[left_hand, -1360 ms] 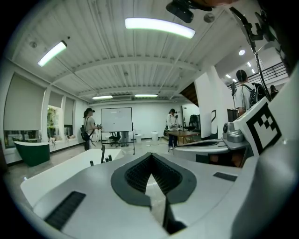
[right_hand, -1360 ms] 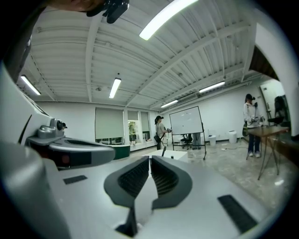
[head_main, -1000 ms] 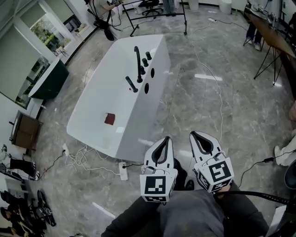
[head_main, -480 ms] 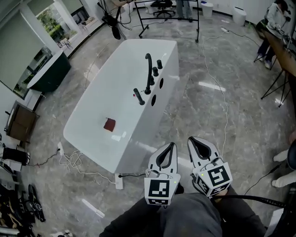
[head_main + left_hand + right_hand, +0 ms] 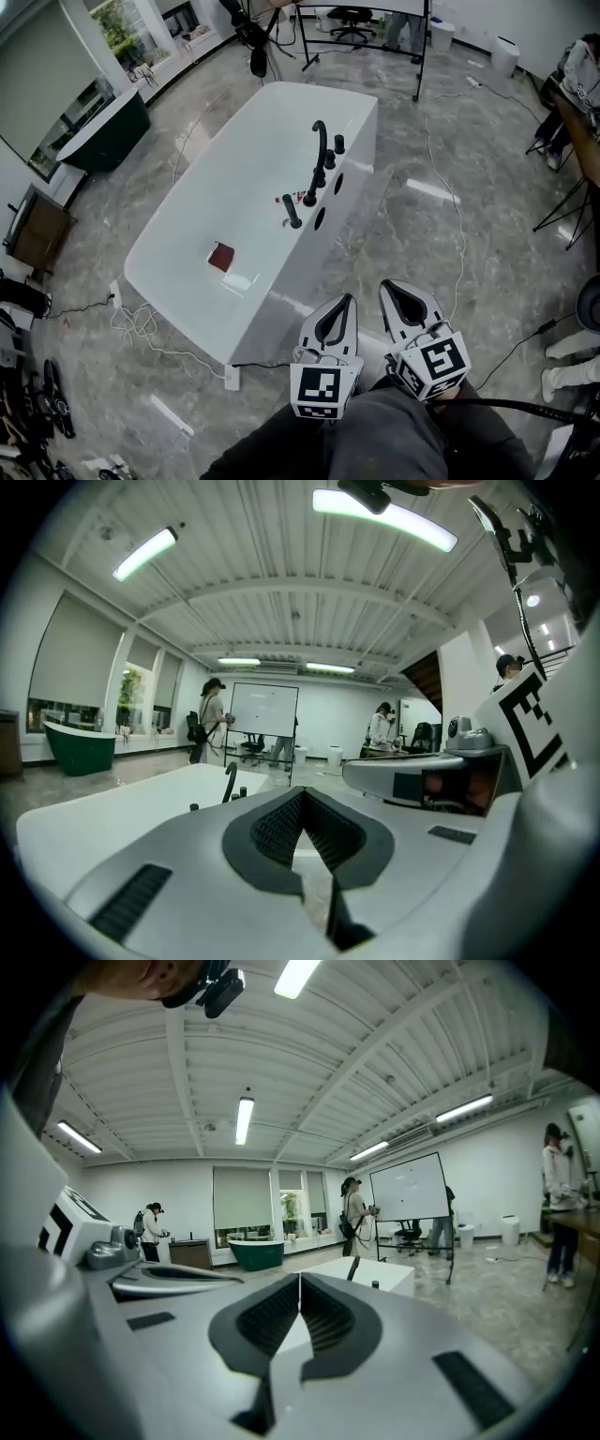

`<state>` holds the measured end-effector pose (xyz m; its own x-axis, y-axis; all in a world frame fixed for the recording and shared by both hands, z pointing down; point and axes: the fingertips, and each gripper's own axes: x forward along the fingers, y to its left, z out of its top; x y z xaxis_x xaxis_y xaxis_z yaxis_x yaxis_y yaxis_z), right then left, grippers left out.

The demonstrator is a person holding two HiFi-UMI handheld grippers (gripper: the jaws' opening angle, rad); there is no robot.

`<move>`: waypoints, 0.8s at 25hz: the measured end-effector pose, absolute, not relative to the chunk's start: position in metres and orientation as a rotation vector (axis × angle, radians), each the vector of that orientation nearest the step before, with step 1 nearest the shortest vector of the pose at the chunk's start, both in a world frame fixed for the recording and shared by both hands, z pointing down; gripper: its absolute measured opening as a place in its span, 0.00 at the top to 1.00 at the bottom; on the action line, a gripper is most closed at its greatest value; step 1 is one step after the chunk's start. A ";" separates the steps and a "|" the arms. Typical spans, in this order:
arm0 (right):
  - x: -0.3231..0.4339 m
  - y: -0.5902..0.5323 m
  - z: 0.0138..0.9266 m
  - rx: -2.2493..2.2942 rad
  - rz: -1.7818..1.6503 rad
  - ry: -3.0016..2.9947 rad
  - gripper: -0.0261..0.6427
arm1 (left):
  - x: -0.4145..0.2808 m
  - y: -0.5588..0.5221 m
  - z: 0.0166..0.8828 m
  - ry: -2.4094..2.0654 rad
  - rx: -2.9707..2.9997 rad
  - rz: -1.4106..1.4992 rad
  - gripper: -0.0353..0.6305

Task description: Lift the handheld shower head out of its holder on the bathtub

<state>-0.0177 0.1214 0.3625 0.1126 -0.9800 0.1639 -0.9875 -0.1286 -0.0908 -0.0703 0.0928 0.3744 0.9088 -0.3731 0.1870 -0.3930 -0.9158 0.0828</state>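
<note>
A white bathtub (image 5: 187, 225) stands on the marble floor ahead of me, to the left. On its right rim are a tall black curved faucet (image 5: 320, 155), black knobs (image 5: 338, 143) and the black handheld shower head (image 5: 292, 212), which stands upright in its holder. My left gripper (image 5: 347, 299) and right gripper (image 5: 387, 285) are side by side low in the head view, both shut and holding nothing, well short of the tub. In the left gripper view, the tub (image 5: 141, 799) and faucet (image 5: 228, 782) lie beyond the shut left gripper (image 5: 302, 794). The right gripper (image 5: 299, 1277) points at the tub (image 5: 375, 1277).
A dark red square (image 5: 221, 256) lies inside the tub. White cables (image 5: 141, 323) and a power strip (image 5: 231, 377) trail on the floor by its near end. A green tub (image 5: 103, 131) stands at far left, a whiteboard frame (image 5: 356, 19) behind. A person (image 5: 357, 1213) stands by it.
The tub has come nearer and shifted right in the head view as I walk toward it. Both grippers stay shut and side by side.
</note>
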 end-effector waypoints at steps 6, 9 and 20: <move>0.006 0.100 0.364 2.296 0.283 -2.076 0.95 | -0.051 0.077 0.382 -0.627 2.931 0.284 0.94; 0.024 0.084 0.369 2.268 0.291 -2.111 0.95 | -0.035 0.062 0.385 -0.668 2.924 0.295 0.94; 0.119 0.022 0.389 2.100 0.372 -2.275 0.95 | 0.060 0.005 0.390 -0.865 2.863 0.310 0.94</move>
<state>0.1194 0.0222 0.3887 -0.0927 -0.9797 0.1779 -0.9853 0.0645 -0.1584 0.0604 0.0047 0.3902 0.8141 -0.5316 0.2340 -0.5593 -0.8261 0.0691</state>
